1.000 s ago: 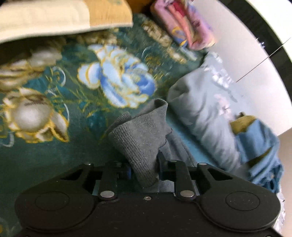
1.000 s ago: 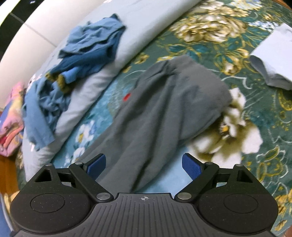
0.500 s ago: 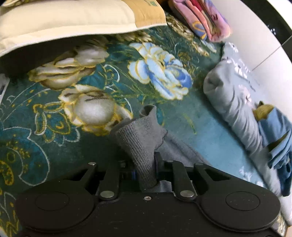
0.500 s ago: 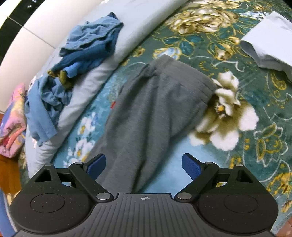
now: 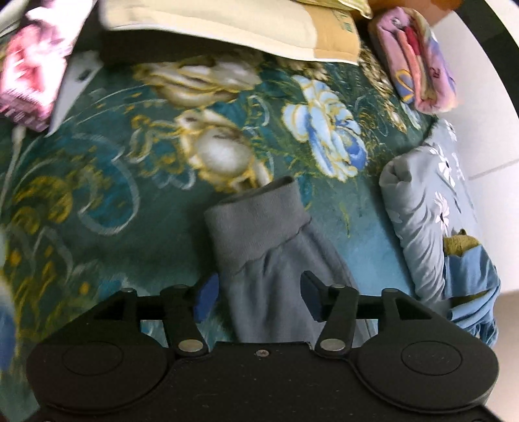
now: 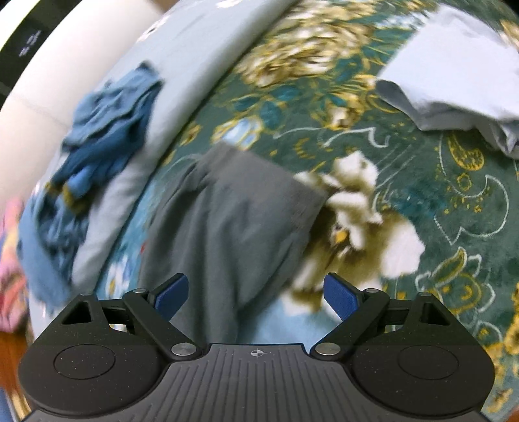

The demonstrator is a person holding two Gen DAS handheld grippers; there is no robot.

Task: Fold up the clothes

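Lying lengthwise on the floral bedspread (image 5: 136, 233), the grey garment (image 6: 227, 227) is the single item being worked; its ribbed cuff (image 5: 256, 214) points away from the left gripper (image 5: 258, 297), whose jaws are spread to either side of the cloth without pinching it. The right gripper (image 6: 256, 292) hangs over the broader end with its jaws also spread and nothing between them. Judged from this layout, the step in hand is flattening the piece before a fold; the next move calls for one gripper to close on an end and carry it over the body. Motion blur softens the right view, so whether the broad end is a waistband is uncertain. Around it can be counted: one crumpled blue pile (image 6: 107, 130) resting on one pale rolled quilt (image 5: 421, 211), one folded pale-blue item (image 6: 454, 81), one pink folded bundle (image 5: 415, 58), and one cream pillow (image 5: 211, 26).
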